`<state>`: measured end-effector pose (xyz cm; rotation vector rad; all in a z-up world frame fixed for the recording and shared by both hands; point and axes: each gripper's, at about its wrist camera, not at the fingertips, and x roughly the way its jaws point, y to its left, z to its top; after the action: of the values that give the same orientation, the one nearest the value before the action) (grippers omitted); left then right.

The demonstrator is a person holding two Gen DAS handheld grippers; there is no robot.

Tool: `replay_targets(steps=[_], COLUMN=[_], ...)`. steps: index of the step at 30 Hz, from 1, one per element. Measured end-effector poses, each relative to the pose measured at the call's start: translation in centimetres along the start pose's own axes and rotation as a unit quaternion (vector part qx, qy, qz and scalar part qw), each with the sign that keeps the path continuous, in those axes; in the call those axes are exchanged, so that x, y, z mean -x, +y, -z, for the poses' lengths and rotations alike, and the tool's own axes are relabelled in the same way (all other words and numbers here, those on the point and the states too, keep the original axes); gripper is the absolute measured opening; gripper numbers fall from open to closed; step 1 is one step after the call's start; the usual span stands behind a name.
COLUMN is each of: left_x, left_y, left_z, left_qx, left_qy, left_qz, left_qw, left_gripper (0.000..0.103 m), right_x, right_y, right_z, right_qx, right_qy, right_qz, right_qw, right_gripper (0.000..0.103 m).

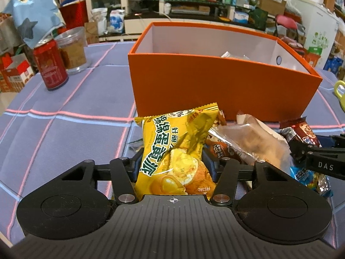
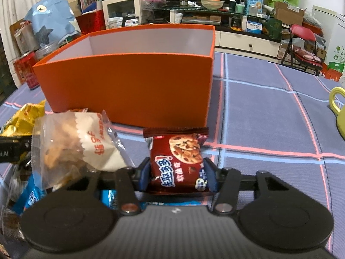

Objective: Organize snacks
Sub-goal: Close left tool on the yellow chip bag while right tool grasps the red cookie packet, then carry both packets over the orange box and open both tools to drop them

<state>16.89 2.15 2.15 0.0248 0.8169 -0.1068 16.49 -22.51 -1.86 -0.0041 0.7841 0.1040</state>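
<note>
Left gripper [image 1: 172, 164]: blue pads pressed on both sides of the yellow egg-yolk pie packet [image 1: 176, 149], so clamped on it. Packet stands nearly upright between the fingers, top edge just short of the orange box [image 1: 215, 86].

Right gripper [image 2: 176, 176]: pads squeezing the sides of the red chocolate-chip cookie packet [image 2: 179, 161]. Clamped as well. Packet upright, in front of the box's near right corner.

Surface: table under a blue-purple tablecloth [image 1: 64, 129] with pink and light-blue grid lines. Box is open-topped, white inside, sits mid-table; some clear wrappers visible inside near its right wall.

Snack pile lies on the cloth just in front of the box's near wall, between the two grippers: a clear-wrapped pastry [image 2: 71, 146] with a white paper liner, blue packets [image 2: 32, 196] beneath, a brown packet partly hidden.

Far left edge of the table: red drink can [image 1: 51, 64] touching or just beside a clear plastic jar [image 1: 73, 49] with brown contents. Right edge: a yellow-green mug [image 2: 338, 108], only partly in view.

Room: cluttered living room. Glass-topped shelf unit behind with a bowl of fruit [image 2: 212, 2], bottles, boxes. Bookshelf upper left, red folding chair [image 2: 301, 45] at right, blue star-print bag [image 1: 34, 19] at left.
</note>
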Motion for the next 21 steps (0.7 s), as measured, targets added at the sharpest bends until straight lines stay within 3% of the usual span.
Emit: replay_targets(steps=[14, 21], left_x=[0.9, 3.3], left_y=[0.7, 0.7], left_z=[-0.2, -0.3], left_qx=[0.003, -0.003], left_qy=[-0.008, -0.025], left_qz=[0.009, 0.021], left_qw=[0.9999, 0.9995], left_gripper=[0.013, 0.013], right_x=[0.9, 2.7], right_y=[0.0, 0.3], right_z=[0.1, 0.0], right_qx=[0.011, 0.021], right_qy=[-0.011, -0.027], right_qz=[0.005, 0.003], right_qw=[1.000, 0.999], right_gripper=[0.052, 0.052])
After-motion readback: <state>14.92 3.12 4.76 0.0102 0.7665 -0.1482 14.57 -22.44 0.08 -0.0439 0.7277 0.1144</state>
